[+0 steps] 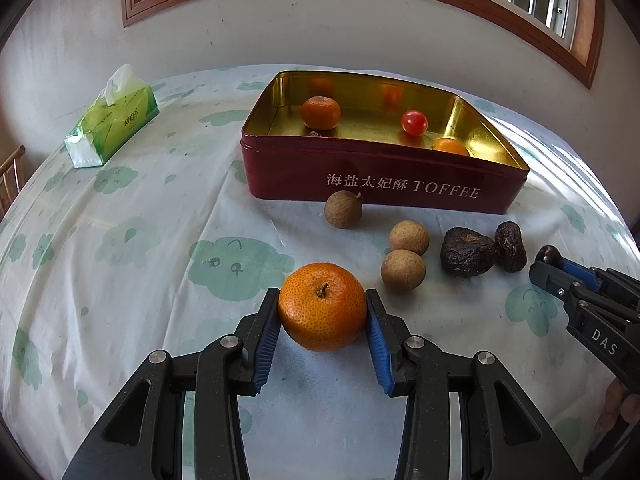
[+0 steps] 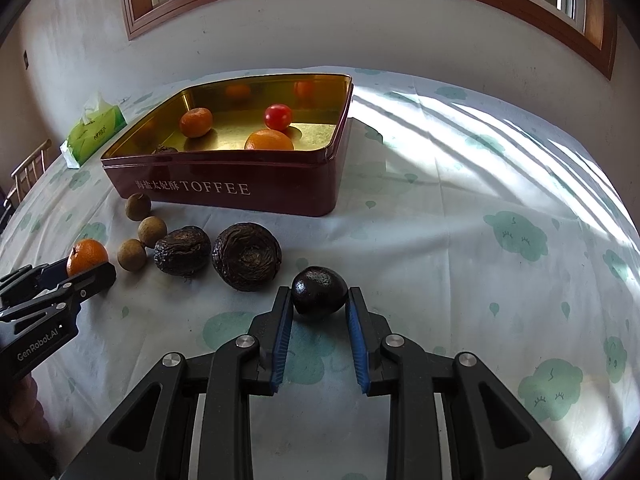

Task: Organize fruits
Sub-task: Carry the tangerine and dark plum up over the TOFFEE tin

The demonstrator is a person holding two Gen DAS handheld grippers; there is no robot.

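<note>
My left gripper (image 1: pixel 322 306) is shut on an orange mandarin (image 1: pixel 322 307) that rests on the tablecloth; both blue pads press its sides. My right gripper (image 2: pixel 319 294) is shut on a small dark round fruit (image 2: pixel 319 290), also low on the cloth. Behind them stands an open red toffee tin (image 1: pixel 384 184) with a gold inside, holding two mandarins (image 1: pixel 321 113) and a red tomato (image 1: pixel 414 122). Three brown longans (image 1: pixel 343 209) and two wrinkled dark fruits (image 1: pixel 467 252) lie in front of the tin, between the grippers. In the right wrist view the left gripper (image 2: pixel 94 270) and its mandarin (image 2: pixel 86 256) appear at far left.
A green tissue pack (image 1: pixel 114 120) lies at the table's back left. The table is round, covered by a white cloth (image 2: pixel 460 220) with green cloud prints, and stands against a wall under a window. A chair back (image 1: pixel 10 176) shows past the left edge.
</note>
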